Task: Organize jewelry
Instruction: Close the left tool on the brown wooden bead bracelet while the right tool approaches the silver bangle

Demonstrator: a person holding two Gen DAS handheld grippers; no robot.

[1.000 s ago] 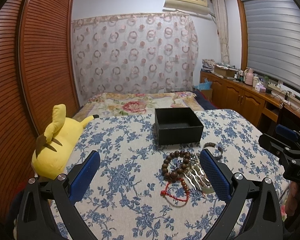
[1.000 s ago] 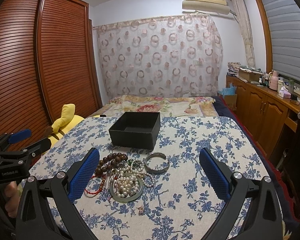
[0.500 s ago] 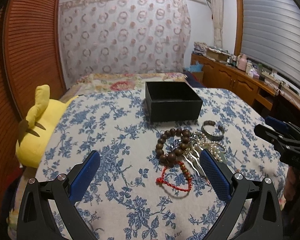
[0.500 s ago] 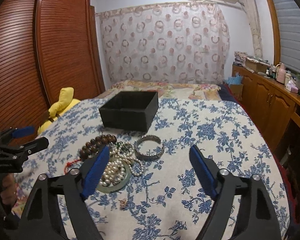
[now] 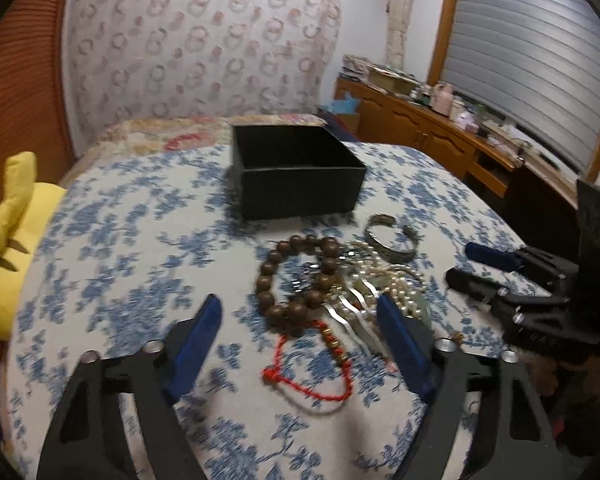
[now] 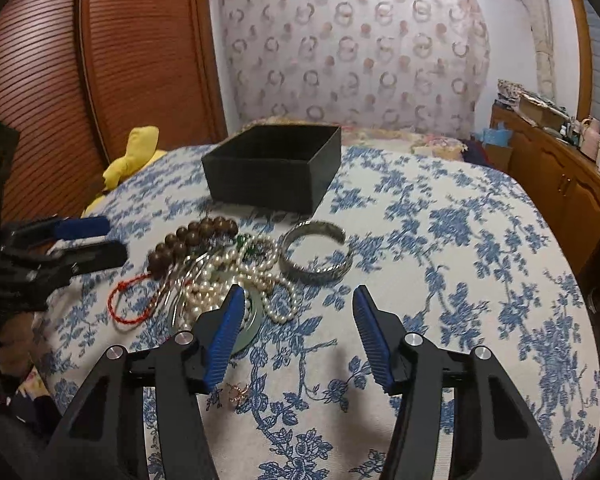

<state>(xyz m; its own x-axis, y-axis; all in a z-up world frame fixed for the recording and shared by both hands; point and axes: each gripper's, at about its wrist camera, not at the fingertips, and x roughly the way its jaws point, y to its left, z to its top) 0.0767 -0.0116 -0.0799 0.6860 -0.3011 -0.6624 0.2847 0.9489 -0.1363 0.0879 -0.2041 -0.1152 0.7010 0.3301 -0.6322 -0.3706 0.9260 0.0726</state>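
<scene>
You're holding the left tongs (image 5: 300, 316) released, hovering low over the brown wooden bead bracelet (image 5: 300, 276) and red cord bracelet (image 5: 312, 368), gripping nothing. Your right tongs (image 6: 298, 300) are hanging spread too, empty, just short of the silver cuff bangle (image 6: 316, 252), with the white pearl strand (image 6: 240, 276) by the left pad. All the jewelry is lying heaped on the blue-floral bedspread (image 6: 460, 240), just in front of the open black square box (image 6: 276, 172). A yellow plush toy (image 5: 16, 240) is sitting at the bed's left edge.
</scene>
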